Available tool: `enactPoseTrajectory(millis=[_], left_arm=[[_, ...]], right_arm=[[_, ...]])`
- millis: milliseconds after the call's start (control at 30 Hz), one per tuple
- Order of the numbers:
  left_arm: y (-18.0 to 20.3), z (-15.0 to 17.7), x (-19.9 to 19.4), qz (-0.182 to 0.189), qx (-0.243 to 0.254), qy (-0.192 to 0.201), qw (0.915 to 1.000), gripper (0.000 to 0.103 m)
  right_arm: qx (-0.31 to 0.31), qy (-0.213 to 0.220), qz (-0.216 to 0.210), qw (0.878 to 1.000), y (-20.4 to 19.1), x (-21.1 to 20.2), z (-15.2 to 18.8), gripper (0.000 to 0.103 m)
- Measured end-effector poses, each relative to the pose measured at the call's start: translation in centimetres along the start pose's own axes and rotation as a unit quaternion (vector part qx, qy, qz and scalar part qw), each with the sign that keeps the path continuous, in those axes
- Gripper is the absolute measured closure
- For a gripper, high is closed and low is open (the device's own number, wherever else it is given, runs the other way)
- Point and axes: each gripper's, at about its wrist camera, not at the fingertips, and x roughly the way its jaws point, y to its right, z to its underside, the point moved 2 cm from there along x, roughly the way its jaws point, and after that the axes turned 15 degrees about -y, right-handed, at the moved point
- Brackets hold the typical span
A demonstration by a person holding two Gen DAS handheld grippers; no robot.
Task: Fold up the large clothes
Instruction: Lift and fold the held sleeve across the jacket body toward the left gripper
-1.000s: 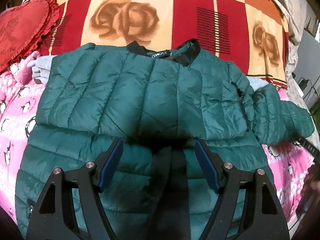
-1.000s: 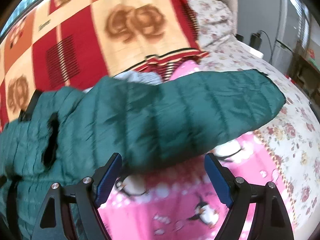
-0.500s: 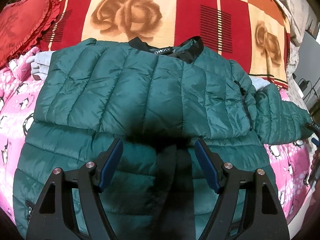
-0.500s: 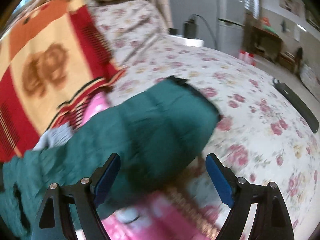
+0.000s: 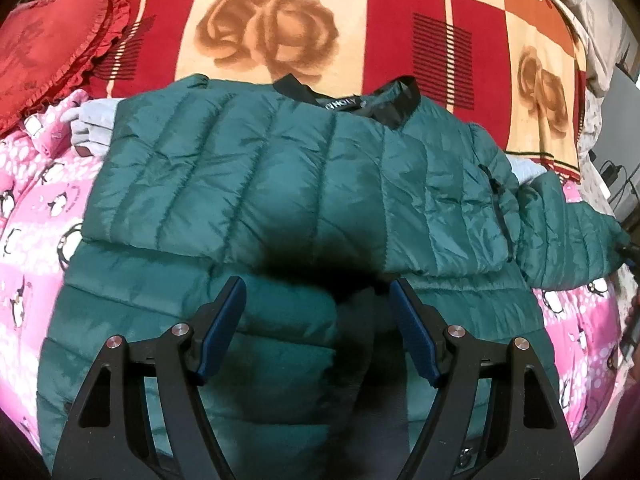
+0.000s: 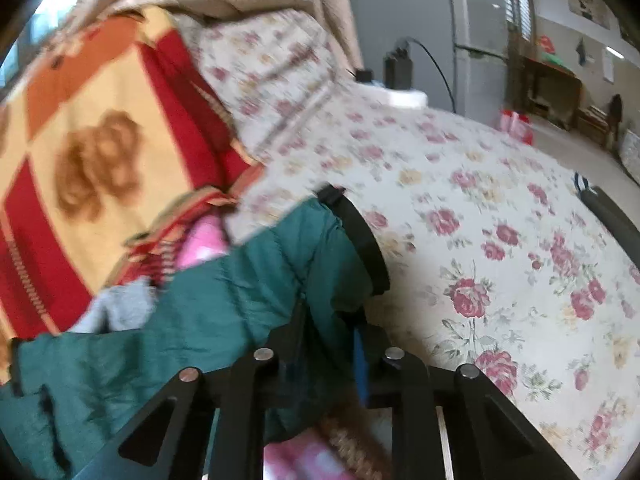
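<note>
Jacket [image 5: 280, 200] on bed [image 6: 500, 208]: left sleeve [image 5: 224, 184] folded across. Right tongs [image 6: 328, 336] just clamped right sleeve cuff [image 6: 360, 240]; left tongs [image 5: 318, 328] open, empty. Right sleeve, body folds left.

Left wrist view looks steeply down, close over the green jacket [image 5: 280, 184]; right, blurred, seemingly shares its sleeve [image 6: 280, 280].

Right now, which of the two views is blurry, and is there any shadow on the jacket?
Right wrist view: motion-blurred, the floral sheet and blanket smeared. Left wrist view: sharp, with a dark shadow on the jacket between the left gripper's open jaws; fisheye bends the edges in both.
</note>
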Motion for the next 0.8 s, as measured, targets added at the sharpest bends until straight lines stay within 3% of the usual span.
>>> enactPoseTrajectory(millis=[167,267,533,733,800], left_arm=[[-1.6,-0.3,-1.4,-0.001,-0.012,0.009,0.9999,0.028],[-2.7,-0.4,-2.5,0.003,-0.023,0.018,0.9996,0.028],[-6.5,0.0,-4.3,0.01,-0.058,0.031,0.9978,0.028],[-8.8,0.5,-4.0,0.014,-0.081,0.027,0.9962,0.028],[-9.3,0.5,-4.0,0.015,-0.088,0.027,0.9957,0.028]], right_arm=[[-0.064,0.021,-0.074,0.995,-5.2,-5.5,0.7,0.088],[-0.118,0.015,-0.124,0.985,-10.0,-8.0,1.6,0.089],[-0.278,-0.029,-0.222,0.934,-25.9,-10.0,9.3,0.09],[-0.346,-0.093,-0.273,0.893,-35.8,-6.9,16.9,0.09],[-0.352,-0.112,-0.282,0.886,-38.1,-5.4,19.2,0.09]])
